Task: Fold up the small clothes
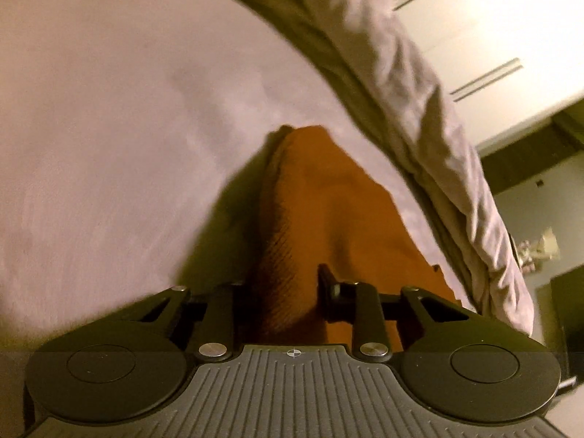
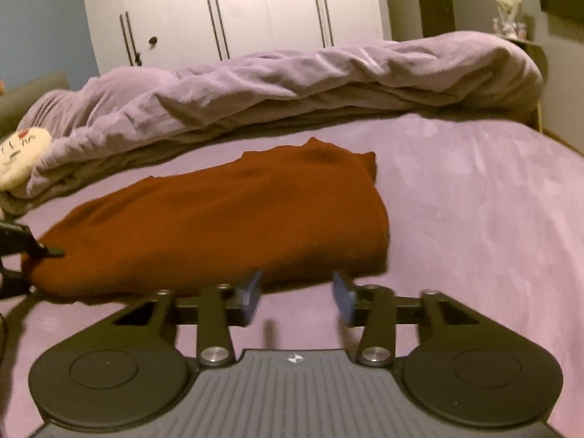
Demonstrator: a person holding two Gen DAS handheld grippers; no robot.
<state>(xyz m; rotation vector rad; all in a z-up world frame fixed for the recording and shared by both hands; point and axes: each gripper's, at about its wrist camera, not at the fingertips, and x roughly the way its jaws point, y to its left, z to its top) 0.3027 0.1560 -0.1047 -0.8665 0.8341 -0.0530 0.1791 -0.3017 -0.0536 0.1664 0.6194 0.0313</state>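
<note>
The rust-orange garment (image 2: pixel 219 219) lies on the purple bed sheet (image 2: pixel 474 219), folded over into a long, soft bundle whose long axis runs across the right wrist view from lower left to upper right, roughly parallel to the rumpled lilac duvet (image 2: pixel 292 76) heaped behind it. Its near long edge sits just in front of the right gripper (image 2: pixel 297 292), whose 2 blue-padded fingers (image 2: pixel 252 294) stand partly apart with nothing between them; they are blurred, and the pads touch only air above the sheet, the cloth edge lying a little ahead of them. The left gripper (image 1: pixel 284 292) is at the other place that matters: the left-hand short end of the bundle. In its own view the cloth fills the gap between its fingers and runs straight away from the camera, so this gripper looks down the long axis, and its jaws are narrow and appear to pinch the fabric. In the right wrist view a dark fingertip of that left gripper (image 2: pixel 47 252) shows at the far left, laid on that same end. So the left hand is the nearer one and already has the cloth, while the right hand faces the garment's long side, free and well placed, I judge, to take the near edge or the right end for the next fold. A white wardrobe (image 2: pixel 237 11) stands beyond the bed.
</note>
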